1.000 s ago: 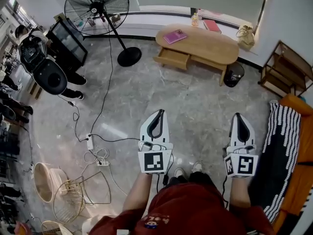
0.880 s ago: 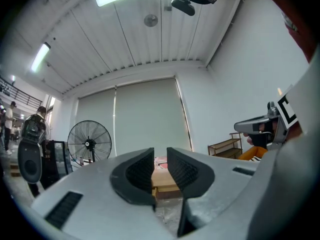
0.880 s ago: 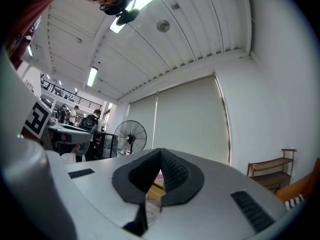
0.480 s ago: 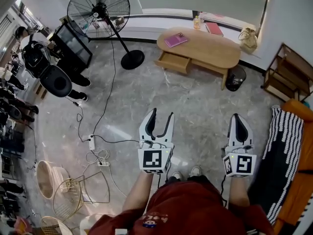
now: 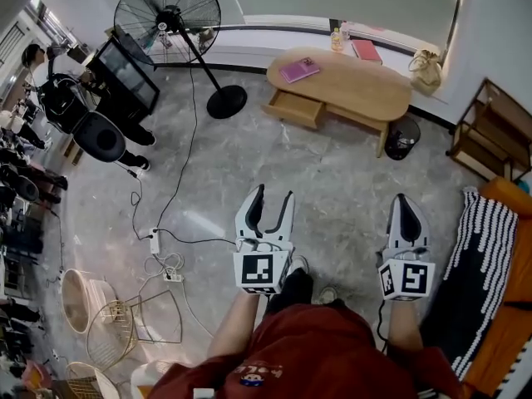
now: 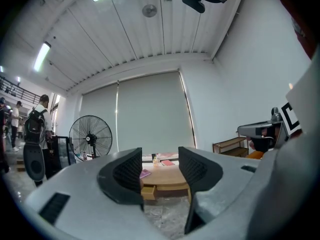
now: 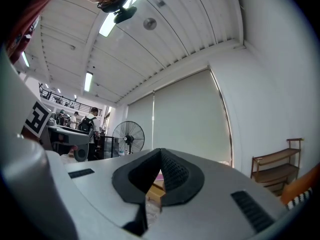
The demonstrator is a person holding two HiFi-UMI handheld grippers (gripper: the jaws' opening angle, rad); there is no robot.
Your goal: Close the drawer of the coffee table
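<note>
The drawer (image 5: pixel 297 108) stands pulled out at the left end of the coffee table (image 5: pixel 357 81), across the floor by the window wall. A pink book (image 5: pixel 298 69) lies on the top above it, and a fan (image 5: pixel 166 11) stands to the left. Well short of the table, the left gripper (image 5: pixel 273 196) holds its jaws wide and empty; the right gripper (image 5: pixel 403 199) has its jaws together, empty.

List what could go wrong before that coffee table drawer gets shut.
1. The power strip and its cables lie left of the way ahead: a tripping hazard.
2. The fan base stands near the open drawer; the left gripper, jaws apart, might bump it.
</note>
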